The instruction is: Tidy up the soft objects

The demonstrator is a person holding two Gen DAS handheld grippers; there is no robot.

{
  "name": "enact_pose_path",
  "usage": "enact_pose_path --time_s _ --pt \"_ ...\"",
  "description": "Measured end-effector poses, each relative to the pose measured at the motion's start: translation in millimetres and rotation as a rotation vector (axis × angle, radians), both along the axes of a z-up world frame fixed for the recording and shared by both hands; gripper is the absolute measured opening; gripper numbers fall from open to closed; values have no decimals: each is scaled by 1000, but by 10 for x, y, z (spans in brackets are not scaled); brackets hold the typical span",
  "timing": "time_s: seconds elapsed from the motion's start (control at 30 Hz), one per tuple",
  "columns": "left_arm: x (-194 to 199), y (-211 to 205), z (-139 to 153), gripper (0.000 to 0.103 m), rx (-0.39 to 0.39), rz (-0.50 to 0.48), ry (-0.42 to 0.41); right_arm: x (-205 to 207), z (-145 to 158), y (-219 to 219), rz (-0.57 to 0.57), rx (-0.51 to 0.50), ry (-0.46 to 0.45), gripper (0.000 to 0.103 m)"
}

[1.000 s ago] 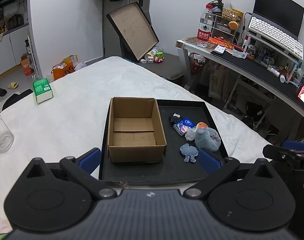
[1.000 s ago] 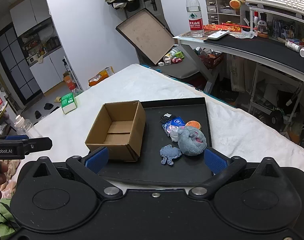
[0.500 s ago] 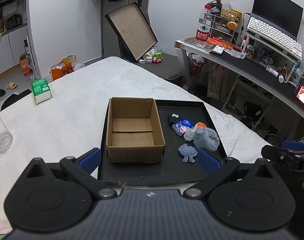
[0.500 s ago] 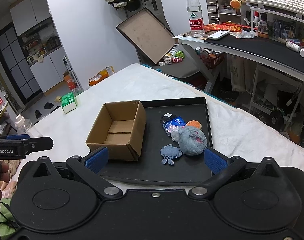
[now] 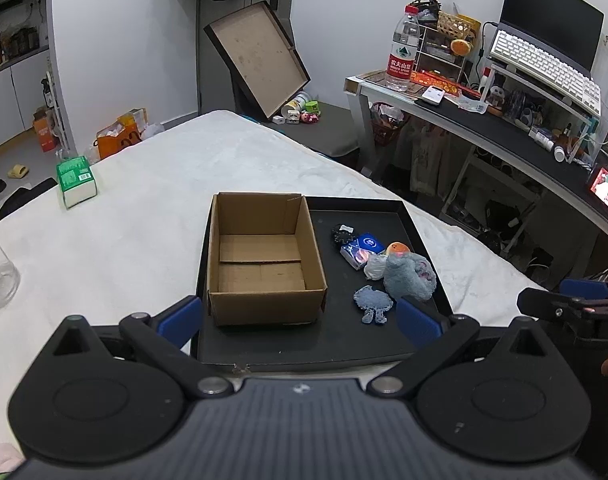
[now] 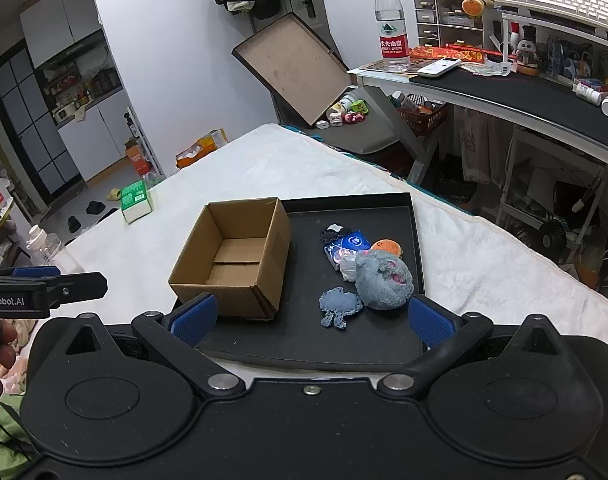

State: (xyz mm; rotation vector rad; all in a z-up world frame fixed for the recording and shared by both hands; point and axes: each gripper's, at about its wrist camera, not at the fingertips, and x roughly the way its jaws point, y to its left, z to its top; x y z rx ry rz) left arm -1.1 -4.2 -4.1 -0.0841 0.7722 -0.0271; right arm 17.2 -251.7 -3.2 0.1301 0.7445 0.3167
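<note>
Nothing is being carried yet: this looks like the opening of the sorting job, with both tongs hanging back at the near edge of the black tray (image 5: 420,216) and facing it. The left tongs (image 5: 300,318) are standing wide apart and empty, their blue pads sitting low in front of the cardboard box (image 5: 264,260). The right tongs (image 6: 310,318) are likewise spread and holding nothing.

The tray is lying on a bed covered in a white blanket (image 5: 136,232). The box is sitting on the tray's left half, open at the top and with nothing inside. The soft things are lying in a loose cluster on the tray's right half: a grey plush toy (image 6: 384,282), a flat blue fabric piece (image 6: 340,306) just beside it on the near side, and farther back a small orange toy (image 6: 386,248), a blue packet (image 6: 350,246) and a small dark item (image 6: 332,234), too small to identify.

The next move probably belongs to the right tongs, being nearest the cluster: reaching forward over the plush toy, closing on its bulk, and lifting it across into the box. The flat fabric piece will likely need a pinch at its edge.
</note>
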Motion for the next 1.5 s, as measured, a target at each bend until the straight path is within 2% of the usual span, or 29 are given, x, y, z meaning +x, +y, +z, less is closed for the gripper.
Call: enact_pose_path --time_s 0.57,0.73,1.17,1.5 --pt "235 67 -73 102 19 -22 -19 279 -154 15 -29 -9 20 103" --pt "365 155 -169 102 -6 2 6 379 -237 -28 -48 3 35 103" --pt "658 235 -417 101 -3 29 65 658 -453 -52 -55 -3 84 103" --pt "893 329 -574 101 -28 39 121 880 -579 -51 -83 -38 108 103"
